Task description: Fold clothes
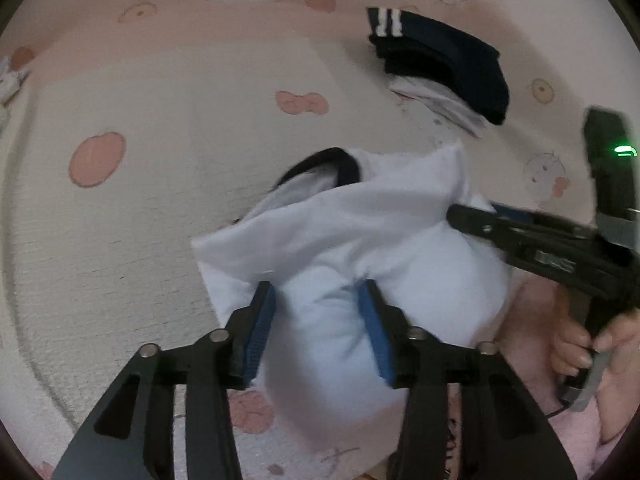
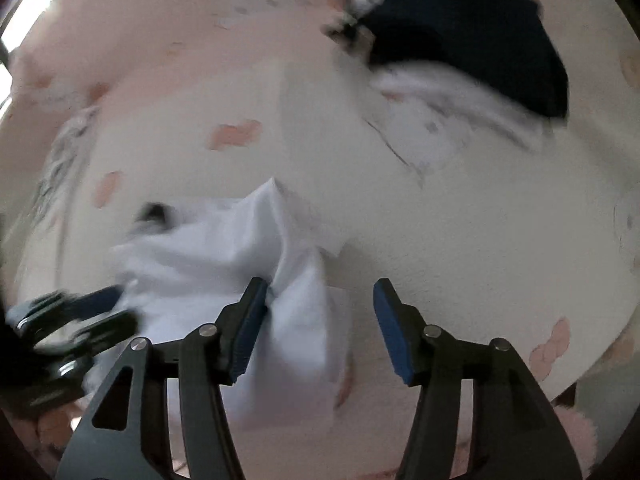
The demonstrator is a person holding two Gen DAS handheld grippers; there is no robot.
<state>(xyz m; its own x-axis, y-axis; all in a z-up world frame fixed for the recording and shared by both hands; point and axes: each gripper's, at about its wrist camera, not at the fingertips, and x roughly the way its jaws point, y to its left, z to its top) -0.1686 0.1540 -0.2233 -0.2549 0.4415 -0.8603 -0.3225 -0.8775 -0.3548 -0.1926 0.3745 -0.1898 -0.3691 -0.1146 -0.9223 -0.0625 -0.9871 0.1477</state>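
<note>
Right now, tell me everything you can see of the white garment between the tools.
The white garment is soft, plain fabric with a dark trimmed neckline showing at its far end. It lies bunched and partly folded on the pink cartoon-print bedsheet, one flap turned over the middle. A puffed fold sits between the blue pads of the left tool, whose jaws stand apart. The right tool is open too, one pad against a fabric fold. It lies apart from the stack of folded dark and white clothes.
</note>
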